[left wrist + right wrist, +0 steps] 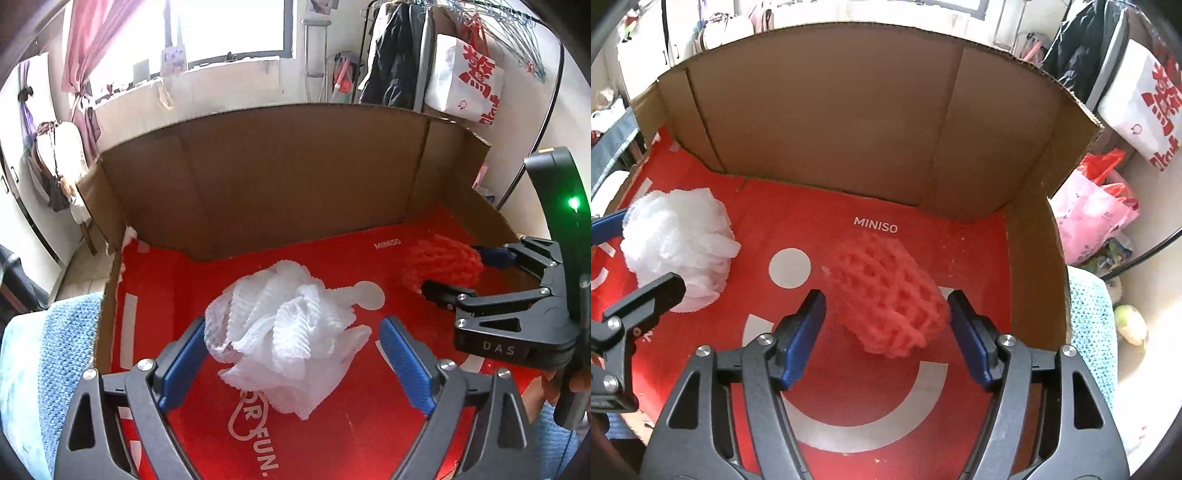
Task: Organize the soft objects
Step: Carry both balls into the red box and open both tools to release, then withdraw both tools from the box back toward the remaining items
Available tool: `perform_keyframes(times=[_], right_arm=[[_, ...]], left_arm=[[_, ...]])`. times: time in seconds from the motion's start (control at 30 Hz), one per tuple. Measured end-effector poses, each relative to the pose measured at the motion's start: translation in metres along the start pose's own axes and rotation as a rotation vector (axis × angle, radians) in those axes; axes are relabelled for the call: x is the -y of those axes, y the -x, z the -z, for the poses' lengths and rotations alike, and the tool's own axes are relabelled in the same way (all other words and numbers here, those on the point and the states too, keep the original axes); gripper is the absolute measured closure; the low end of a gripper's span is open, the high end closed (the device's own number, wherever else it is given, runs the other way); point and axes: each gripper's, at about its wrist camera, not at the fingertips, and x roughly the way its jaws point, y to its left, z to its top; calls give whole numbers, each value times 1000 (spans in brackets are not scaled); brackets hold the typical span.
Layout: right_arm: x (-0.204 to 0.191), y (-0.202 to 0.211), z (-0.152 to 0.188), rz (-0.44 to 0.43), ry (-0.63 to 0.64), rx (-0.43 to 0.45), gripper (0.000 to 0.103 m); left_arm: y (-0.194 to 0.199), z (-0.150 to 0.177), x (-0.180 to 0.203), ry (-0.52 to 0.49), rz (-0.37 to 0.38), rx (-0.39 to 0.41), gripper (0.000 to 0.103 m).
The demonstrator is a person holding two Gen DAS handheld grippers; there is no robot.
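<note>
Two soft items are noted inside the cardboard box [827,110], both resting on its red printed floor. The white mesh puff [280,332] lies toward the box's left side; the red foam net [886,295] lies nearer the right wall.

Left gripper [295,365]: jaws stand wide, the puff between them; the right pad is clear of it, contact at the left pad cannot be told. Right gripper [886,332]: jaws parted, pads just beside the net on either flank, no squeeze seen.

Handling, judged: both are very light, compressible and springy. The puff's ruffles are loose and may snag or slip; it is best taken across the dense middle. The net is an open lattice, easily crushed; a light pinch across its body should suffice.

Views compared: the right wrist view shows the net's full lattice, the MINISO lettering and the pink bags [1097,214] outside the box; the left wrist view shows only the net's edge, but reveals the puff's trailing folds, a window [229,26] and a clothes rack [443,22].
</note>
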Motion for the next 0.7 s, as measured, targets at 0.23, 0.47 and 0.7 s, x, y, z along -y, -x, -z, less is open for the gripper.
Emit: perform_keyframes(times=[0.23,0.47,0.7], right_arm=[[2,21,1,6,-10,37,29],[2,61,12,12,-23,90,29],[-1,130,38,-3,-25,214,20]], left_arm=[[24,2,0,1,-18,63,5],[74,9,-6,59,-19,144,2],[138,26,-2,74,-6,268,0]])
